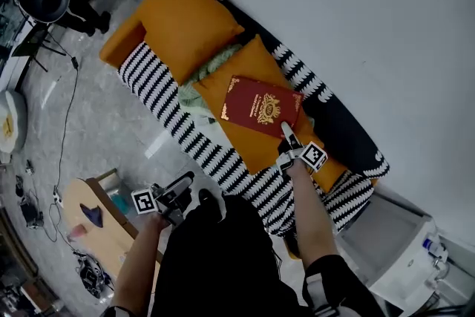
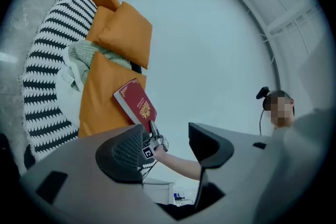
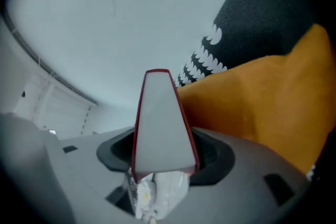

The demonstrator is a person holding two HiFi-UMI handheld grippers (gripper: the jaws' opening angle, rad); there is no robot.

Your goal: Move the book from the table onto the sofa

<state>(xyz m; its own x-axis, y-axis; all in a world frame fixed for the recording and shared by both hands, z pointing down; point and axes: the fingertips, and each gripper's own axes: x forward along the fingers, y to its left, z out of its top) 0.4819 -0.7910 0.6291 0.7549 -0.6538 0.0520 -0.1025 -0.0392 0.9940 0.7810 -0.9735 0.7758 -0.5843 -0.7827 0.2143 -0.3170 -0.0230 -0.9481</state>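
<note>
**Book held over the sofa cushion, left tongs idle**

Head view: the red book with a gold crest on its cover lies flat over an orange cushion on the sofa, which is draped in black-and-white stripes. The right tongs grip the book at its near edge. Whether the book rests on the cushion or hangs just above it cannot be told. A green cloth is bunched between this cushion and a second orange one. The left tongs are held low, well apart from the sofa, near the pale wooden counter.

Left gripper view: the left tongs stand apart with nothing between them. Beyond the gap, the book is tilted against the orange cushion, with the right tongs and a bare forearm beneath it.

Right gripper view: the right tongs are clamped on the book, seen edge-on, with pale pages between red covers. The orange cushion sits just beside it.
</note>
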